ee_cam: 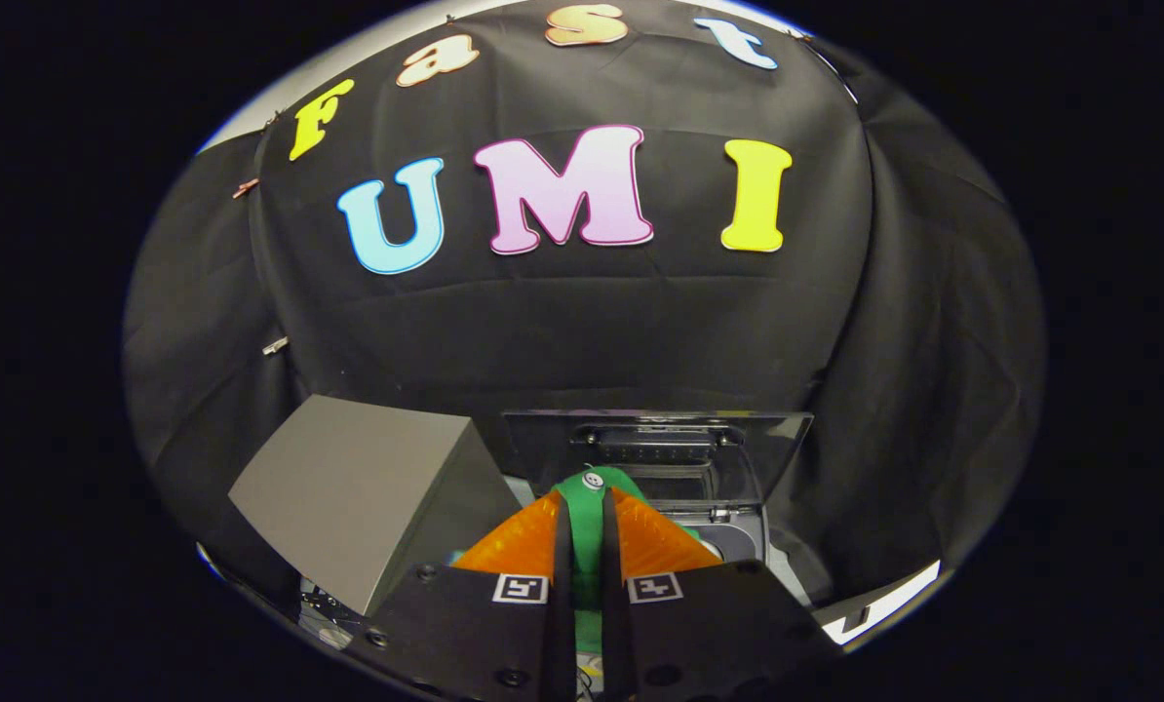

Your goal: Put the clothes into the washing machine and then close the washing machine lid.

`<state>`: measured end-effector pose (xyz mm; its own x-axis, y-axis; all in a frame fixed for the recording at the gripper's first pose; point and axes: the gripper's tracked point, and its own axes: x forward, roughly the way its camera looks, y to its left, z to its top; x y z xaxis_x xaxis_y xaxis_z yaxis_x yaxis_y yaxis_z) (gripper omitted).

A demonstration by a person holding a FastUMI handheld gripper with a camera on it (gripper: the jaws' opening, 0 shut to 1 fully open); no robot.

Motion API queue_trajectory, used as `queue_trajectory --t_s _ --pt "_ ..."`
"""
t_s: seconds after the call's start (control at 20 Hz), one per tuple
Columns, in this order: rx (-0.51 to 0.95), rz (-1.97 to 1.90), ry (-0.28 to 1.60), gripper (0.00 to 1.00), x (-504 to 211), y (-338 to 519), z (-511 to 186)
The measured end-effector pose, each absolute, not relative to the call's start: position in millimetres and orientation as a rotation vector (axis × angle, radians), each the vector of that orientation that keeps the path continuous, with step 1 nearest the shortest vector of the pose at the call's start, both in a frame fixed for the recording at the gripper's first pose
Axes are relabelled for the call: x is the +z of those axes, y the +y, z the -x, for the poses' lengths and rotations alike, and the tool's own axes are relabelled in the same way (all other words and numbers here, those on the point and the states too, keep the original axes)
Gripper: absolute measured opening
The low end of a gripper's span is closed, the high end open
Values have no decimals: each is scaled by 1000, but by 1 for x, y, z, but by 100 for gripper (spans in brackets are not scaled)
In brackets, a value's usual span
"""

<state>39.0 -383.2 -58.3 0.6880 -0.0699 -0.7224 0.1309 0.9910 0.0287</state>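
- Up close, the tongs (587,531) are pressed nearly together, pinching a strip of green cloth (587,517) that carries a white button (593,480) near its top.
- The cloth stands up between the two fingers (640,546) and runs down the narrow gap between them.
- Just beyond the fingertips the washing machine (728,536) stands with its lid (655,448) raised upright, the clear panel facing the tongs.
- Part of the dark drum opening (733,548) shows beside the right-hand finger, below the lid's lower edge.
- A grey box (348,487) sits close on the left of the machine, its slanted top edge near the left finger.
- Above and behind the lid, black cloth drapes the booth wall (562,331), with open room between the two.
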Motion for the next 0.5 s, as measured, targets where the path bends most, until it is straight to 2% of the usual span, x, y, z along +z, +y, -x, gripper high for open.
queue_trajectory --t_s 0.5 --pt "-212 -119 879 15 -126 -452 -91"
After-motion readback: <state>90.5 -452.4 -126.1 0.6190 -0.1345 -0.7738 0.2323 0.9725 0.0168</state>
